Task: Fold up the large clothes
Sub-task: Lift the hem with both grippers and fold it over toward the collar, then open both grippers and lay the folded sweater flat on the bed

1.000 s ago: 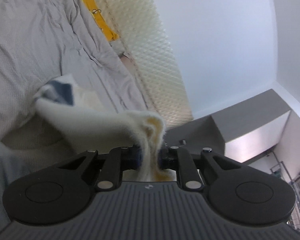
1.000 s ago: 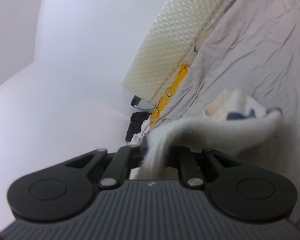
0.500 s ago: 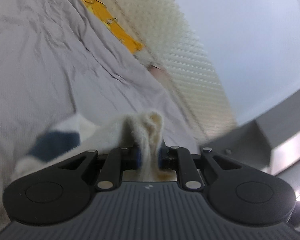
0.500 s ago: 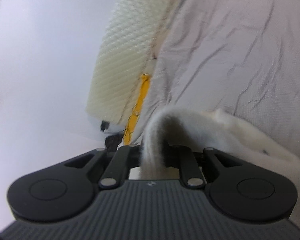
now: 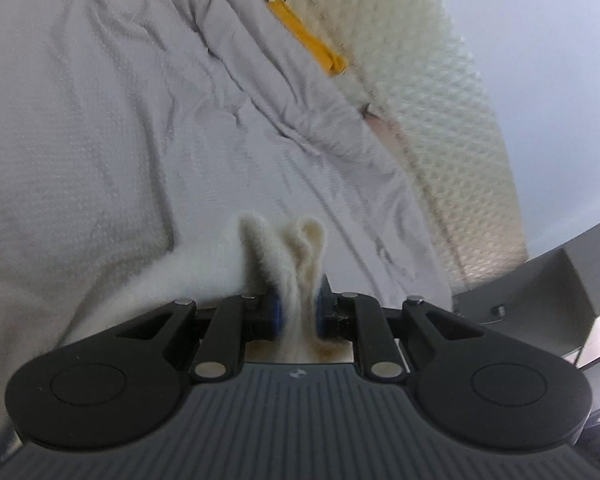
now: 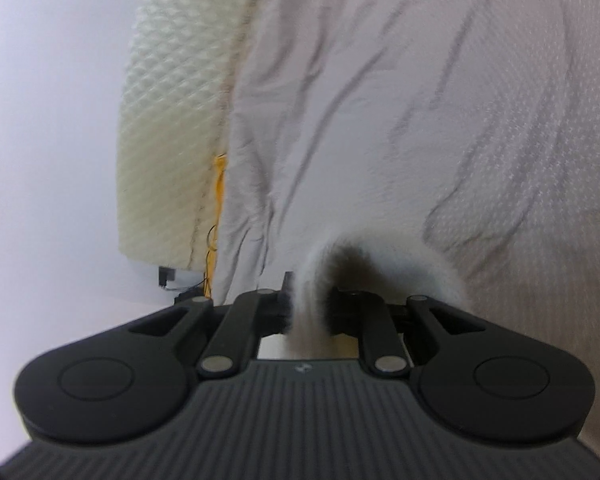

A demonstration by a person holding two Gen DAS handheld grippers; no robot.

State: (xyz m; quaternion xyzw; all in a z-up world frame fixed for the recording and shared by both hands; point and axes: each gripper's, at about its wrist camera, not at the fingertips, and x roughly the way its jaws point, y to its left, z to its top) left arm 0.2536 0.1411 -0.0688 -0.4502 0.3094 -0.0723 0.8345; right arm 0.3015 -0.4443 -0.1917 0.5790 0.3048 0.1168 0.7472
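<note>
Sweater (image 5: 220, 264), cream and fuzzy, hangs bunched between both tools, low over the grey bed sheet (image 5: 100, 120). The left gripper (image 5: 298, 314) is clamped on a thick doubled fold; the right gripper (image 6: 310, 308) pinches another bunch of it (image 6: 380, 256). Such thick fluffy cloth could slip out, or land wrinkled if one side drops first. The sheet is open to the near side; the far quilted headboard (image 5: 440, 112) and yellow strip (image 5: 300, 36) limit reach.
</note>
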